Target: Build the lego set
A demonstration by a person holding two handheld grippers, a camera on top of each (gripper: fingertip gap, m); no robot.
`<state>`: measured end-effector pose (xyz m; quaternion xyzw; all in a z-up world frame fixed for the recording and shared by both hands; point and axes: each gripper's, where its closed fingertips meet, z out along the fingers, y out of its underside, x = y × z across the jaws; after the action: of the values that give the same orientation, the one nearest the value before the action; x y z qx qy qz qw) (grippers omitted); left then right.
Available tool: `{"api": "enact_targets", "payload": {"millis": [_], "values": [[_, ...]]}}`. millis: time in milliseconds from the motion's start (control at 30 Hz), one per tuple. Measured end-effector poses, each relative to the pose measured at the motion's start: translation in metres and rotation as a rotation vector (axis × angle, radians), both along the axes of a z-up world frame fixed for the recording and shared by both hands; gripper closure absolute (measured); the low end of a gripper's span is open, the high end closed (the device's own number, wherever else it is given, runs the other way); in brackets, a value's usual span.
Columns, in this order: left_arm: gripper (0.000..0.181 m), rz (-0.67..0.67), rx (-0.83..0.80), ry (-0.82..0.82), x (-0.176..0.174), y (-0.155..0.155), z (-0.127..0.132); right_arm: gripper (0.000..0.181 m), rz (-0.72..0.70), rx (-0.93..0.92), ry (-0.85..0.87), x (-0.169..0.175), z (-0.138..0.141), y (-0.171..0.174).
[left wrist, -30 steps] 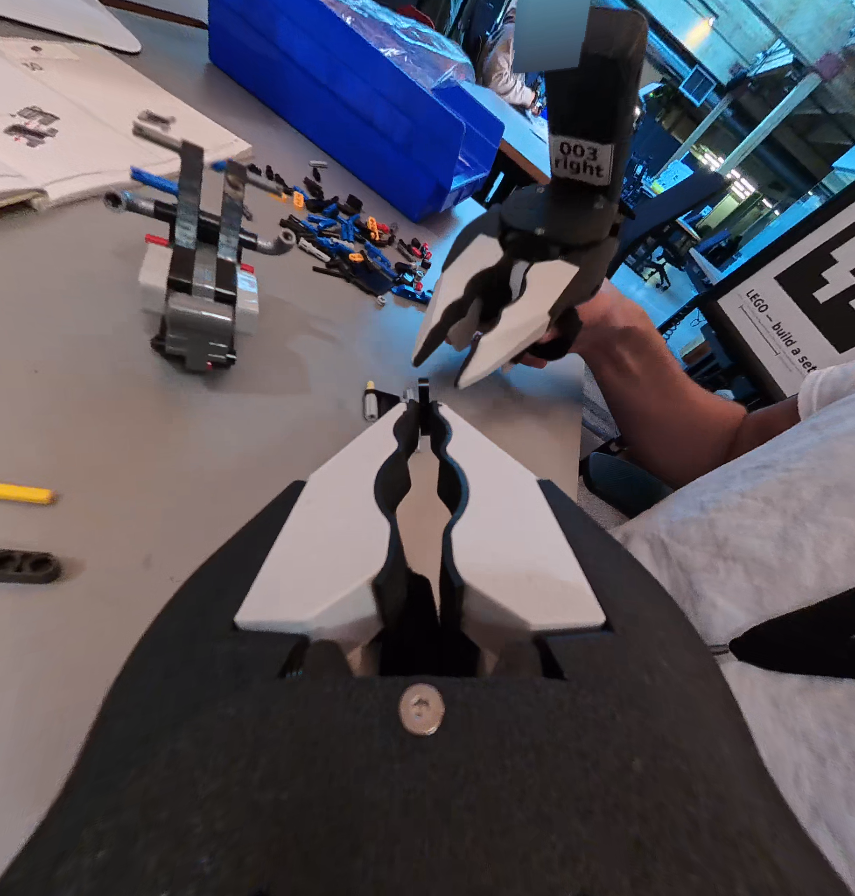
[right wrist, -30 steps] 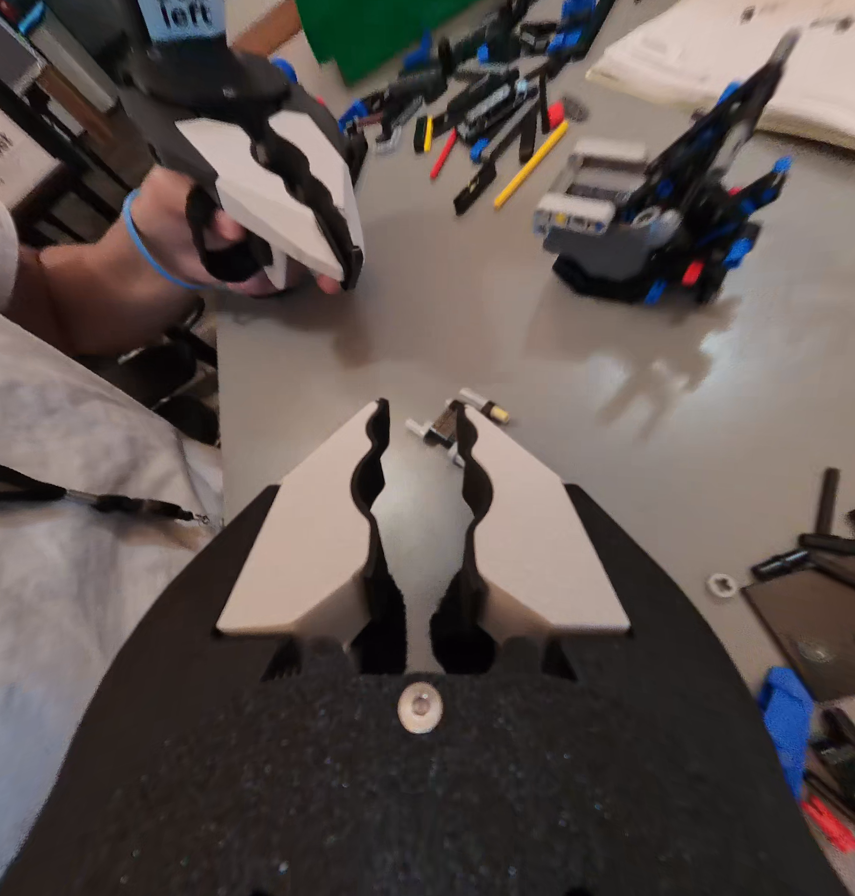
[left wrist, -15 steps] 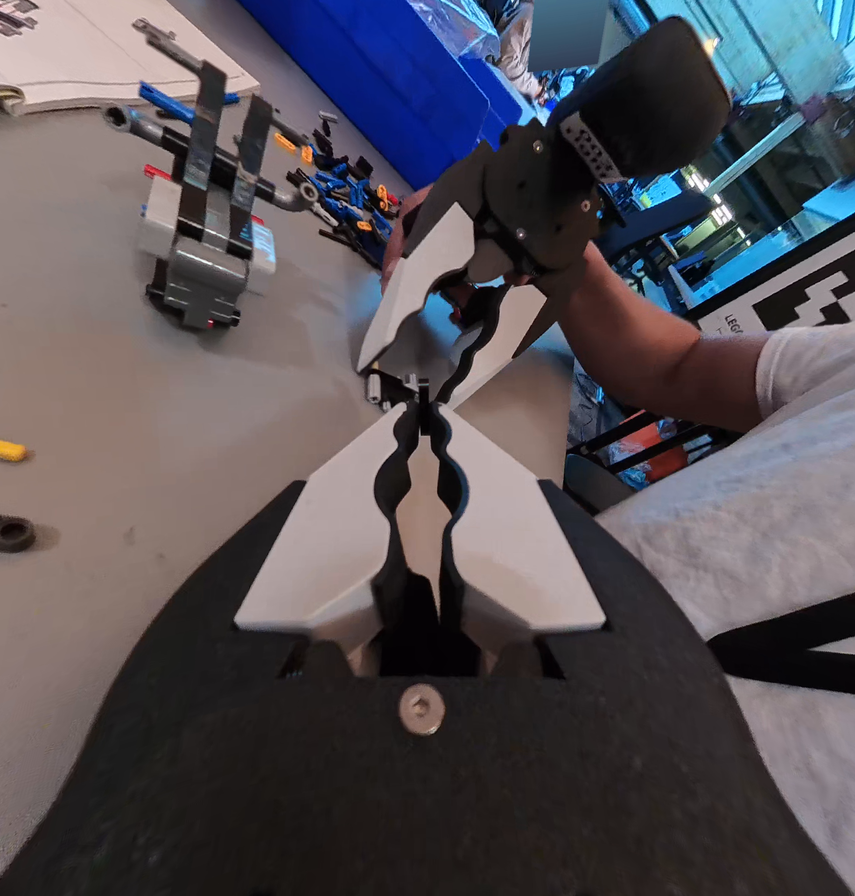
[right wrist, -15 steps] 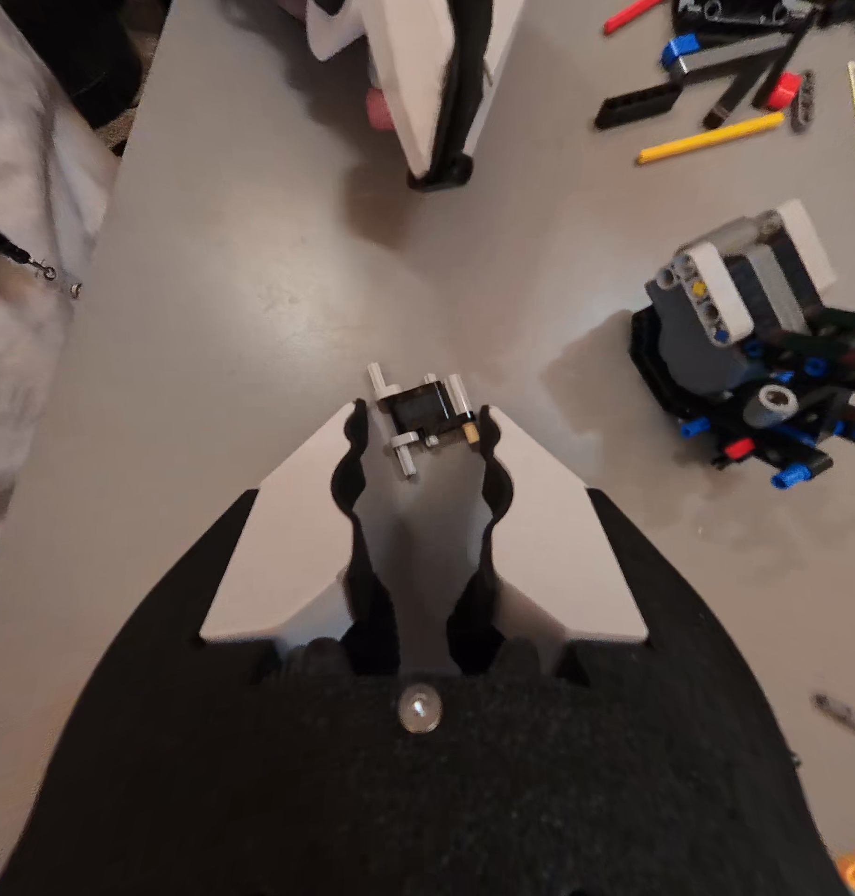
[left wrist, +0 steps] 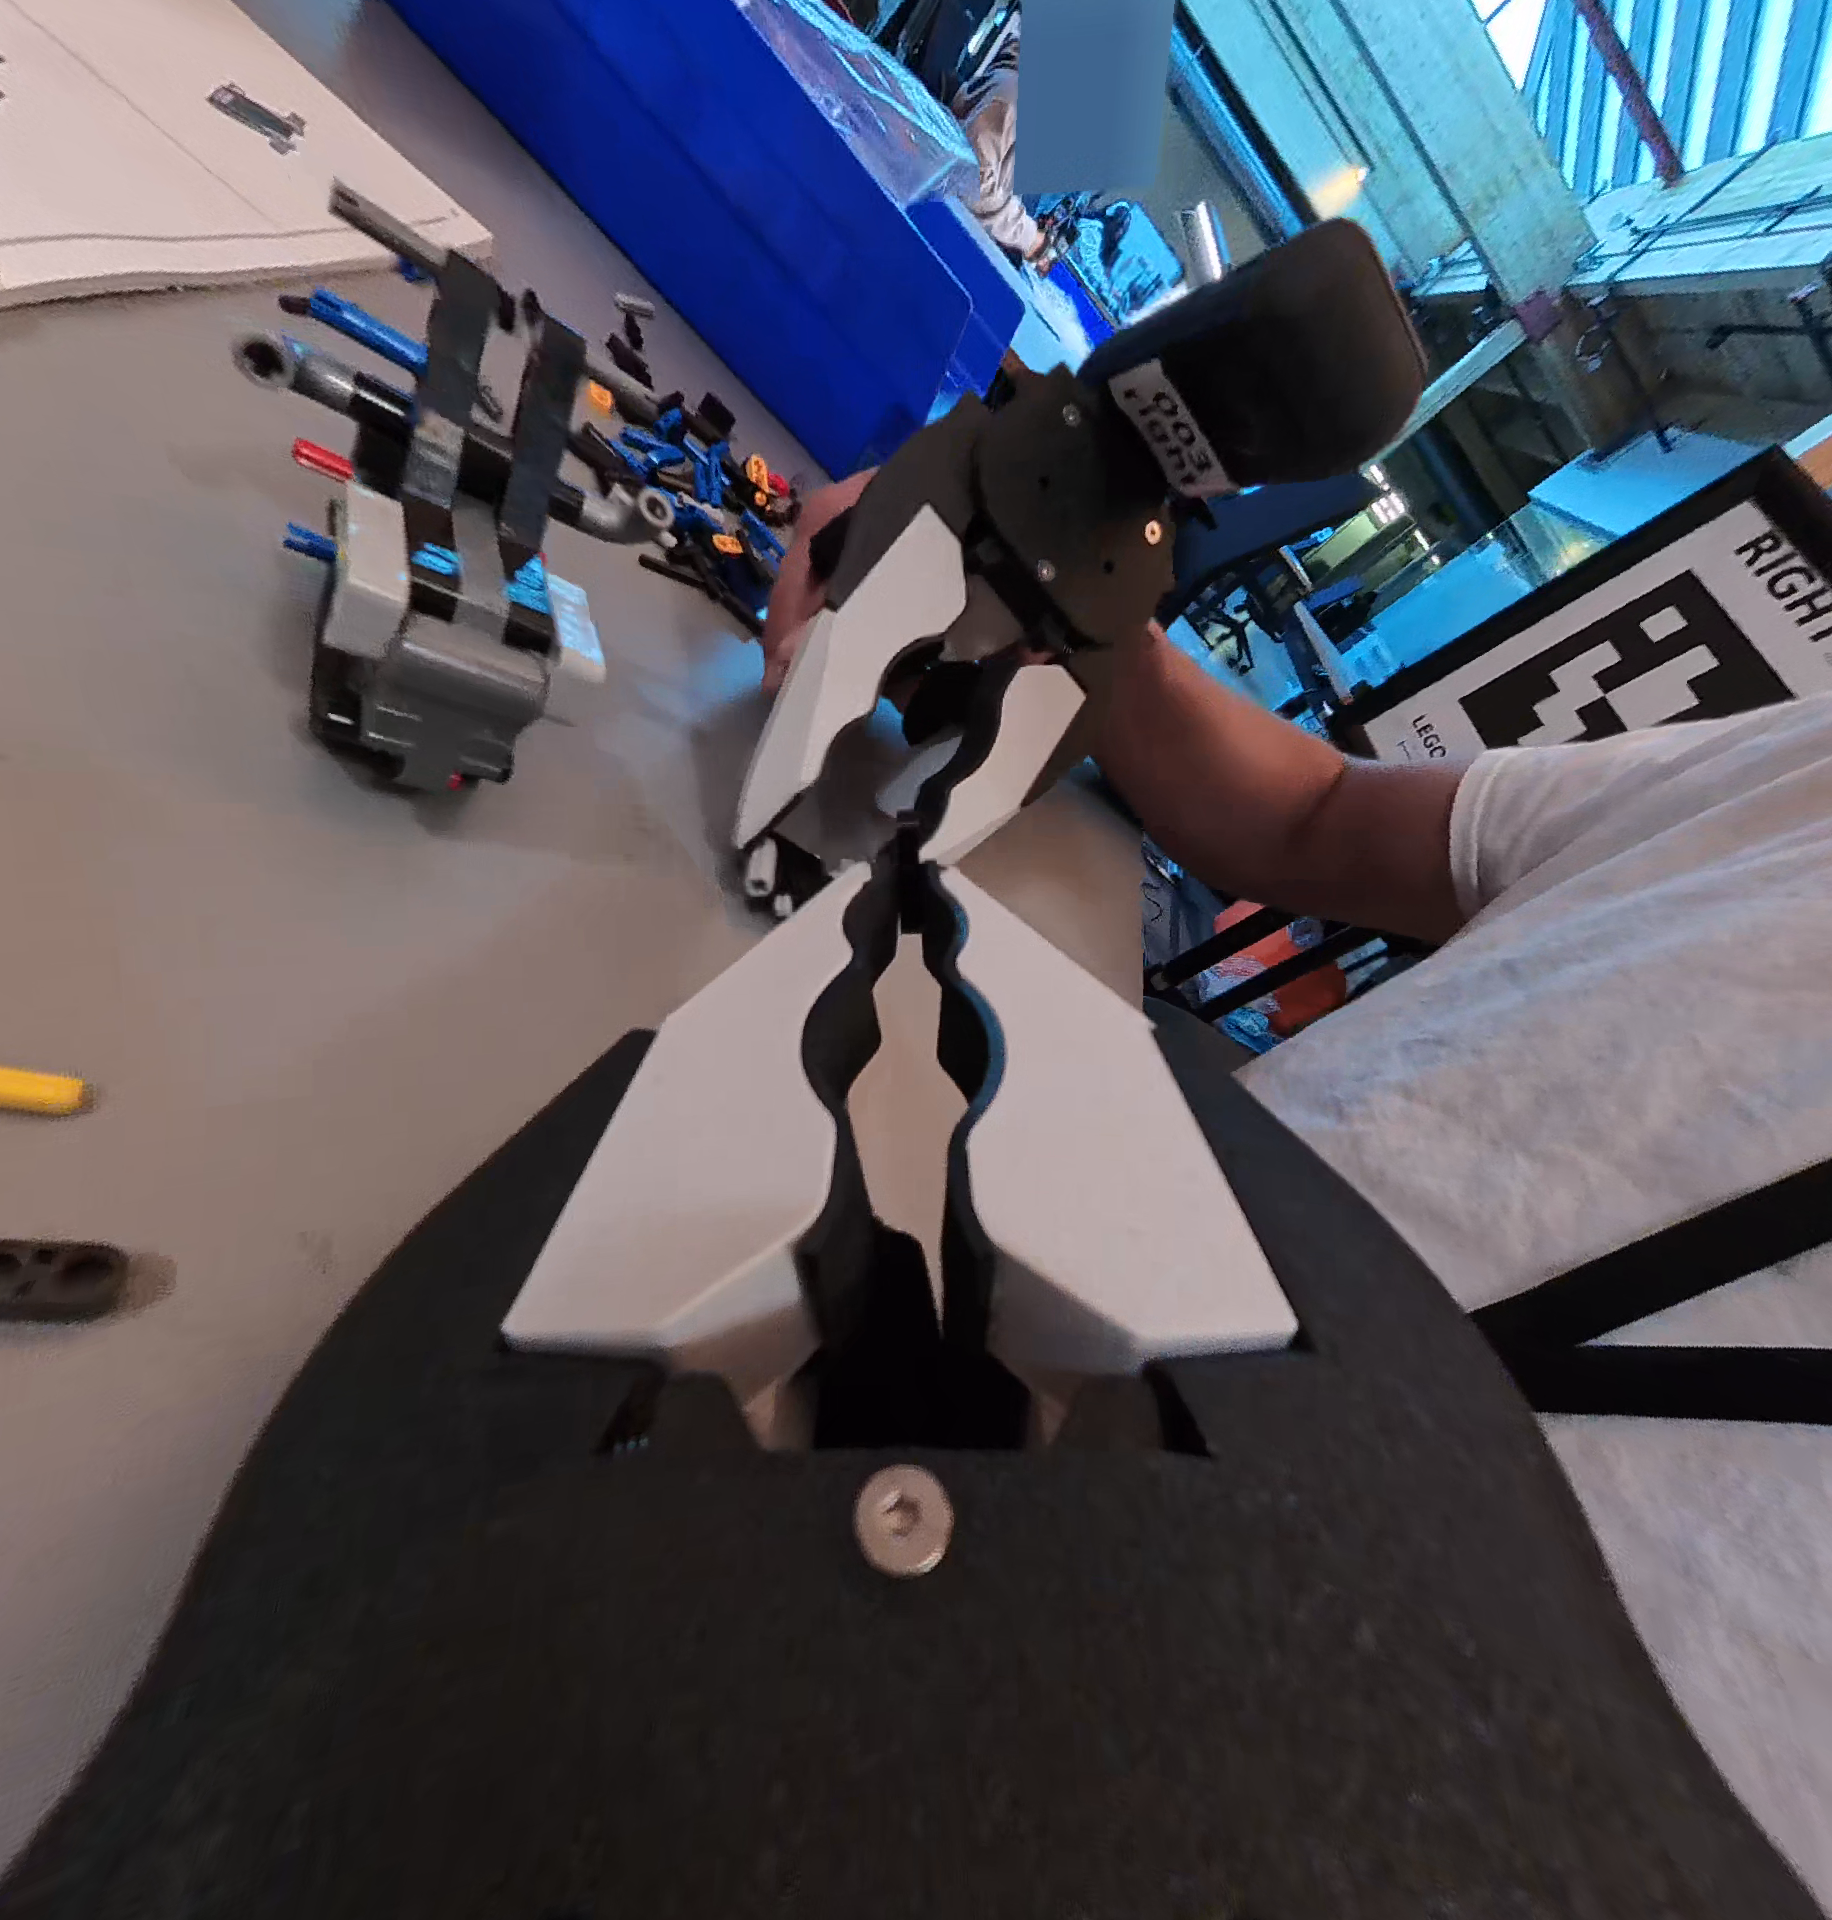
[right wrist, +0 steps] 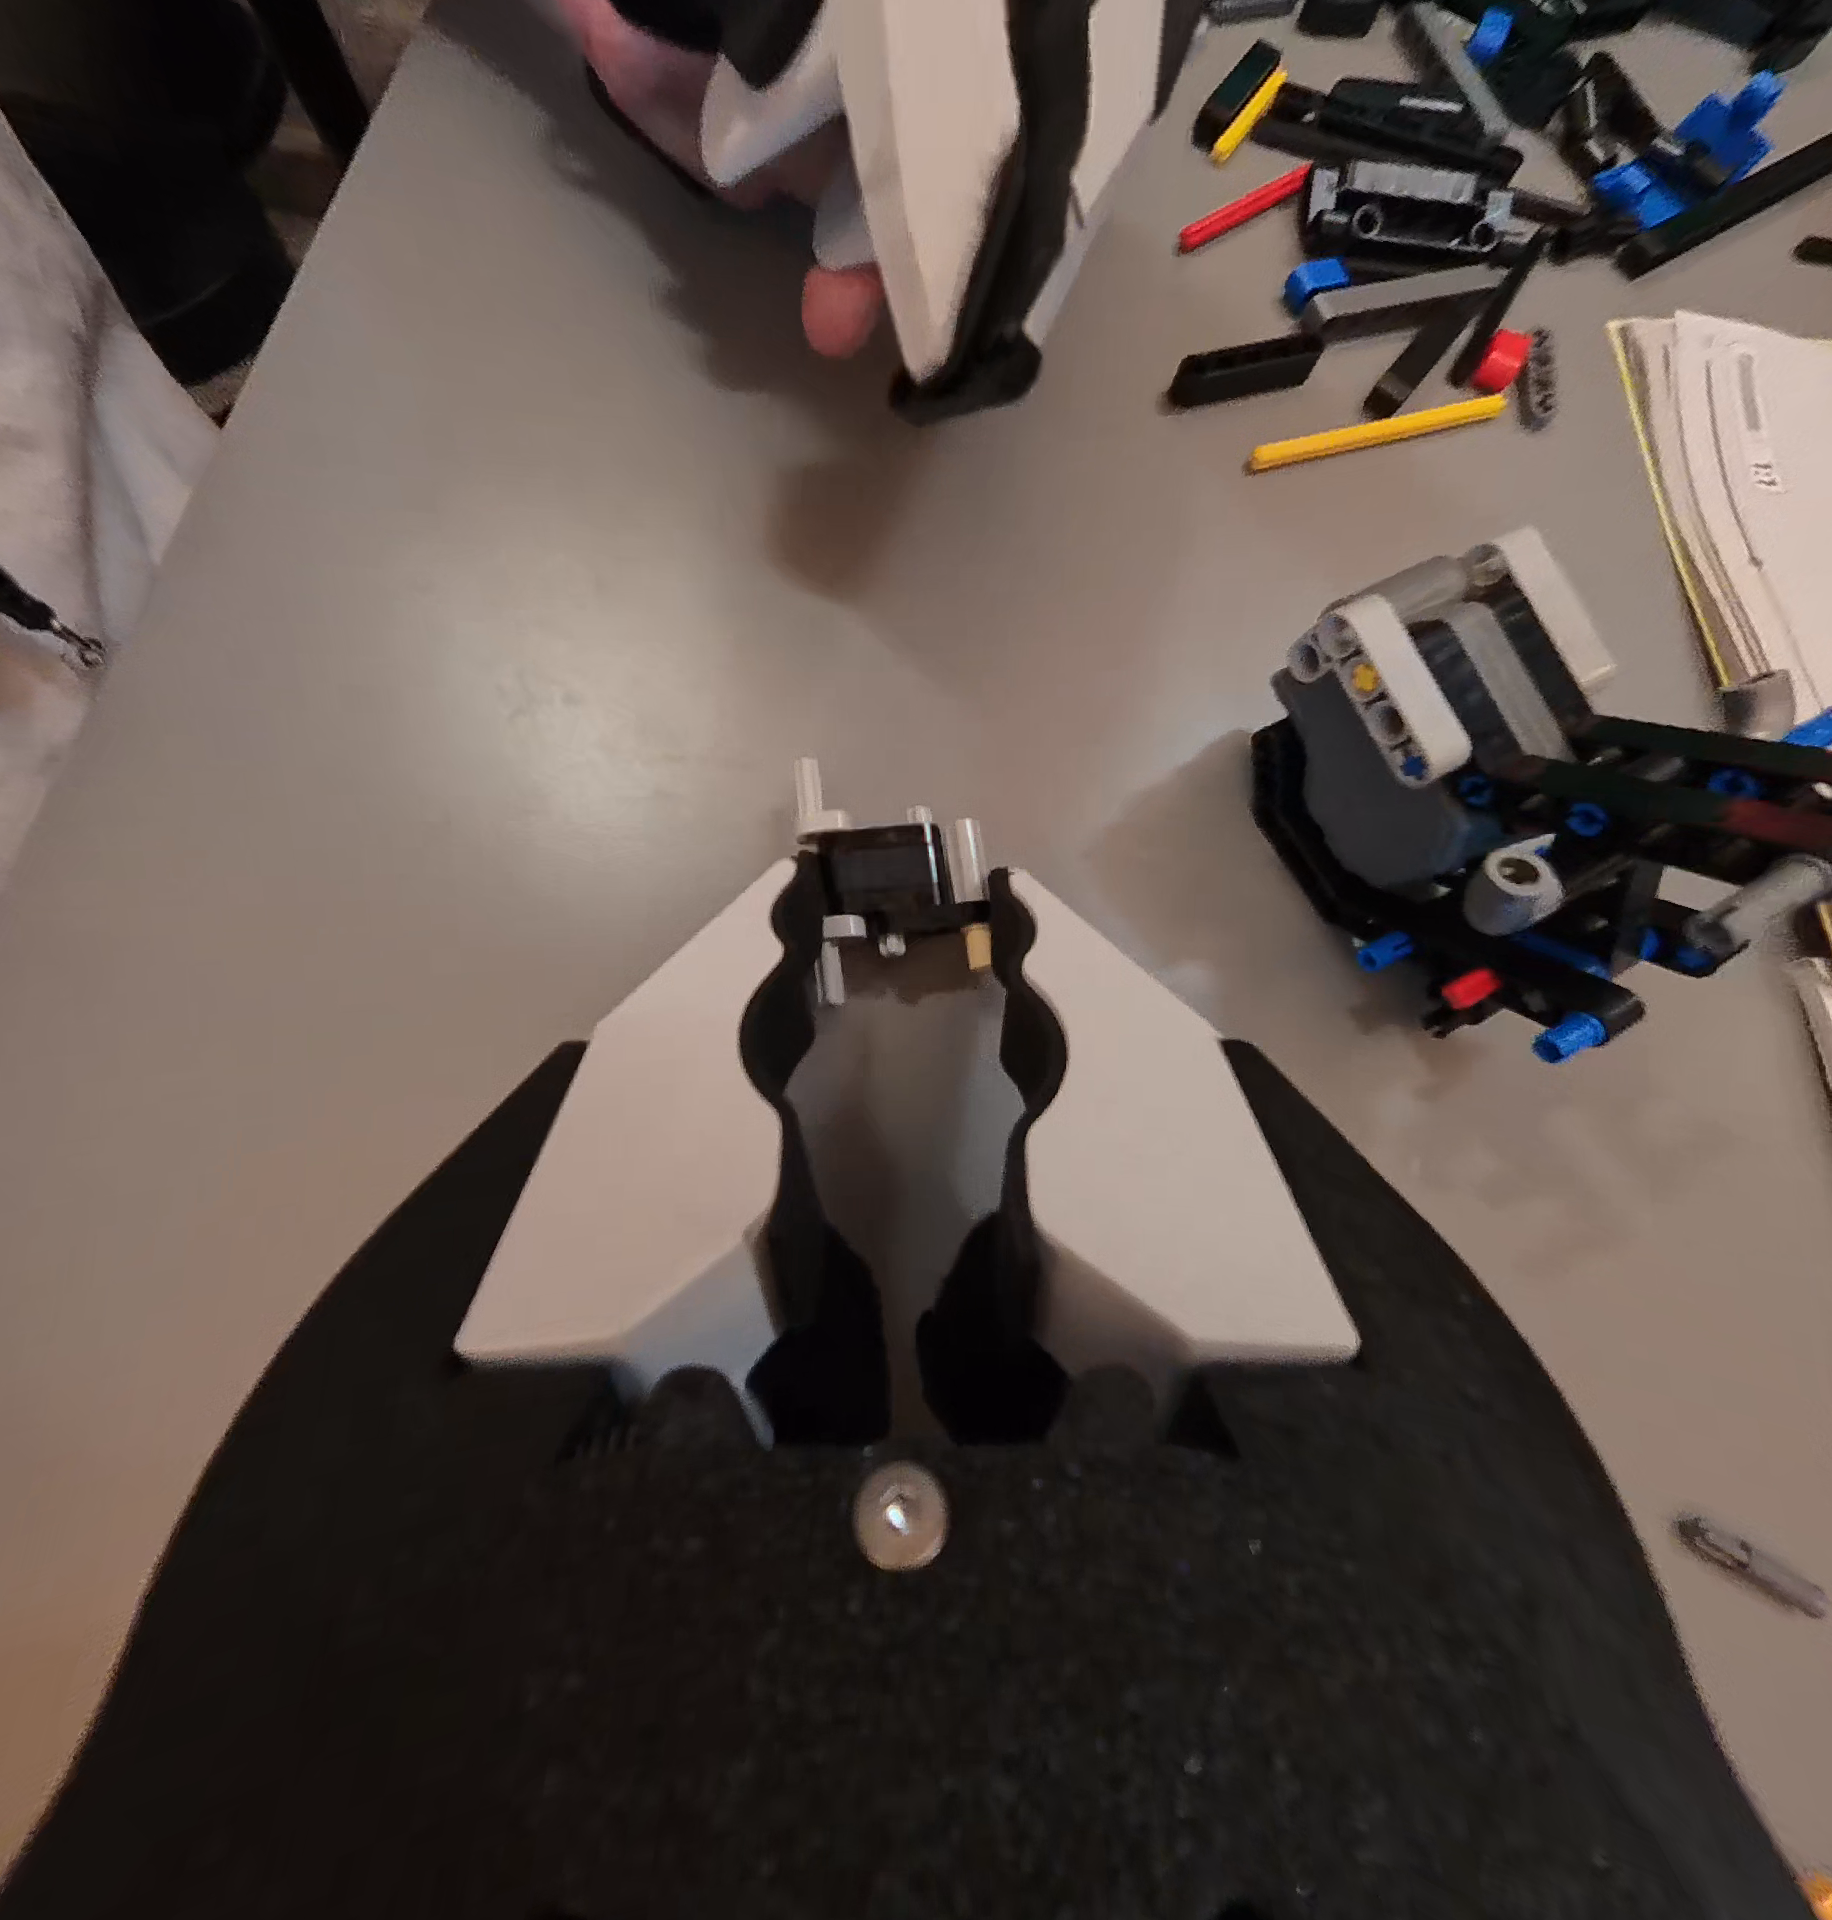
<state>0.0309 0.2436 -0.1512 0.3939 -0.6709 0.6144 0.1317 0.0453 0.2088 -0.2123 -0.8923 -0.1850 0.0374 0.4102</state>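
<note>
Lying on a grey table [right wrist: 496, 582], the items run as follows.

Right gripper [right wrist: 904, 902]: jaws part-way open, straddling a small black lego sub-assembly [right wrist: 884, 871] with light grey pins and a tan pin end; the right fingertip touches the tan end, the left sits against the grey pins. Whether the piece is actually clamped cannot be told. In the left wrist view the same gripper [left wrist: 860, 831] points steeply down at the table, held by a hand [left wrist: 803, 582], with the piece mostly hidden beneath it.

Left gripper [left wrist: 907, 883]: jaws nearly closed at the tips, pinching something thin and dark; what it is cannot be made out. In the right wrist view it [right wrist: 959, 379] stands tip-down near the table, well beyond the sub-assembly.

Partly built model [right wrist: 1494, 790]: grey and white block on a black base, black beams slanting out, blue and red pins showing; to the right of the sub-assembly, apart from it. Also seen in the left wrist view [left wrist: 444, 623].

Loose parts:
- yellow axle [right wrist: 1374, 431] and red axle [right wrist: 1244, 220], far right side of the table
- heap of black, grey and blue beams [right wrist: 1463, 197] beyond them
- short black beam [left wrist: 34, 1278] and a yellow piece [left wrist: 18, 1088], at the left edge of the left wrist view
- scatter of small blue, black and orange pieces [left wrist: 704, 468] behind the model

Instruction booklet [right wrist: 1764, 499]: open, at the table's right edge.

Blue bin [left wrist: 746, 197]: at the far side of the table.
</note>
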Motion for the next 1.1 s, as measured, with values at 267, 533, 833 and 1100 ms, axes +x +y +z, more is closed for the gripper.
{"api": "enact_targets", "payload": {"millis": [267,533,833,1100], "values": [[0.18,-0.098,-0.132,0.007,0.012,-0.007,0.021,0.15,-0.05,0.317,0.036,0.01,0.054,0.007],[0.18,-0.245,-0.441,-0.017,0.018,-0.012,0.076,0.15,-0.085,0.581,-0.004,0.015,0.101,0.009],[0.18,-0.298,-0.587,-0.102,0.012,-0.001,0.093,0.15,-0.105,0.568,-0.261,0.007,0.099,0.014],[0.18,-0.289,-0.603,-0.064,0.014,0.001,0.086,0.15,-0.139,0.613,-0.263,0.007,0.107,0.012]]}}
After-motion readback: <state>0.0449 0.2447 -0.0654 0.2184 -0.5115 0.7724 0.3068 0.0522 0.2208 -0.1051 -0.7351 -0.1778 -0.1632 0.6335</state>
